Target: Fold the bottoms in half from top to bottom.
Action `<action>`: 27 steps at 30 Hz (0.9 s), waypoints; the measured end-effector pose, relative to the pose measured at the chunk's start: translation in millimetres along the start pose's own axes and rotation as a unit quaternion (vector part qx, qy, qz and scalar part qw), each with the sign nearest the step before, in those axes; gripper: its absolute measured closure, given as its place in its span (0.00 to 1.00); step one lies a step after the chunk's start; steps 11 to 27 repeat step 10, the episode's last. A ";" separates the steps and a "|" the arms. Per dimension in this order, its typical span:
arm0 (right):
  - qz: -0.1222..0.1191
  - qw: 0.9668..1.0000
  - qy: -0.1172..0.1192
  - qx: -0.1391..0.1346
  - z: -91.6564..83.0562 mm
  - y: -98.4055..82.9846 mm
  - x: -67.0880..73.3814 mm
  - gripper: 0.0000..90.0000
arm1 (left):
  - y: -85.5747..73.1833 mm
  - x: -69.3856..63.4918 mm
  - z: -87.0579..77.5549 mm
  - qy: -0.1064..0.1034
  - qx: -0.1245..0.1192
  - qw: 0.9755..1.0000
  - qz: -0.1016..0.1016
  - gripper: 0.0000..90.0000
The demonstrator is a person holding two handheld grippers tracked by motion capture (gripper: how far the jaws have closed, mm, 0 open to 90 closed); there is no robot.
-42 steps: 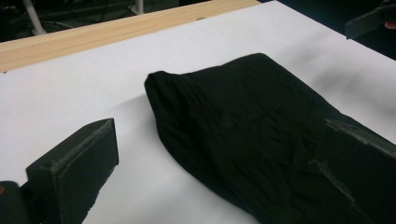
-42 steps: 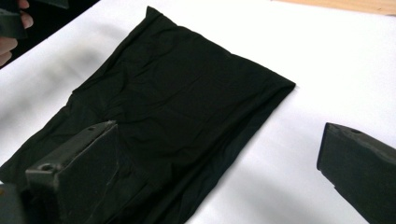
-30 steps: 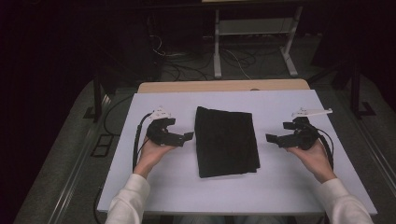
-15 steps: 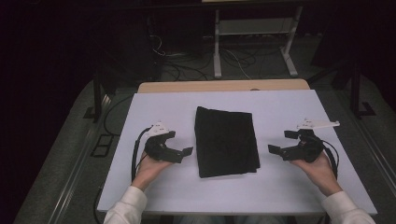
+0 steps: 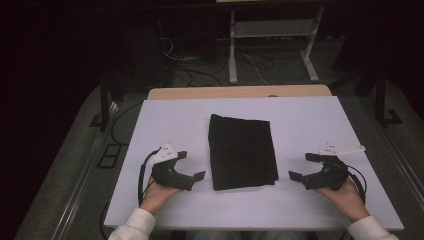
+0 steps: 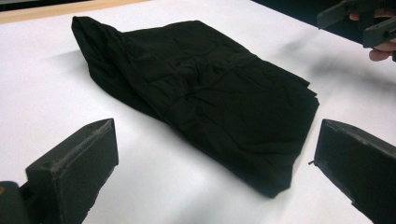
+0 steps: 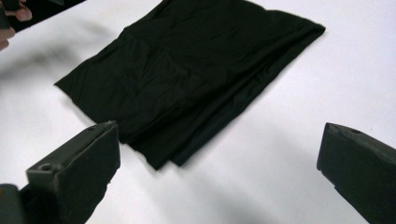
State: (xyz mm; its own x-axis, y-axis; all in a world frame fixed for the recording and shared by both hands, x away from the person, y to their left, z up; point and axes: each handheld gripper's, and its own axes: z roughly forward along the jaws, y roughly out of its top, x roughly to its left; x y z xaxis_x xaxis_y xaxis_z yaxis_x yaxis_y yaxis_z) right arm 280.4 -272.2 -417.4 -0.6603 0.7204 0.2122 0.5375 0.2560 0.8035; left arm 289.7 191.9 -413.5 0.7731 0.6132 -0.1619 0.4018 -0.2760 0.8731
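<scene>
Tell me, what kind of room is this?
Probably a lab or workshop set up for recording. A white table holds one folded black cloth, cables lie loose on the floor behind, and a metal stand is back there in the dark.

Dim, dark surroundings; brightly lit white table. Soft shadows beside the black cloth. Slight blur at the gripper views' edges.

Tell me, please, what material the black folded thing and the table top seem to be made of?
The black folded cloth looks like soft, matt woven or knit fabric: it creases and lies in thin stacked layers at its edge. The table top looks like a smooth white sheet or laminate with a faint sheen; which one is unclear.
</scene>
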 end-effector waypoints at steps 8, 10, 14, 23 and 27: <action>0.002 1.000 0.004 0.008 -4.8 -13.3 2.3 0.00 | -9.6 -4.5 -8.1 -0.011 -0.002 1.000 -0.003 0.00; 0.000 1.000 0.001 0.008 -4.6 -16.5 1.4 0.00 | -10.8 -5.5 -8.5 -0.015 0.000 1.000 0.002 0.00; 0.000 1.000 0.001 0.008 -4.6 -16.5 1.4 0.00 | -10.8 -5.5 -8.5 -0.015 0.000 1.000 0.002 0.00; 0.000 1.000 0.001 0.008 -4.6 -16.5 1.4 0.00 | -10.8 -5.5 -8.5 -0.015 0.000 1.000 0.002 0.00; 0.000 1.000 0.001 0.008 -4.6 -16.5 1.4 0.00 | -10.8 -5.5 -8.5 -0.015 0.000 1.000 0.002 0.00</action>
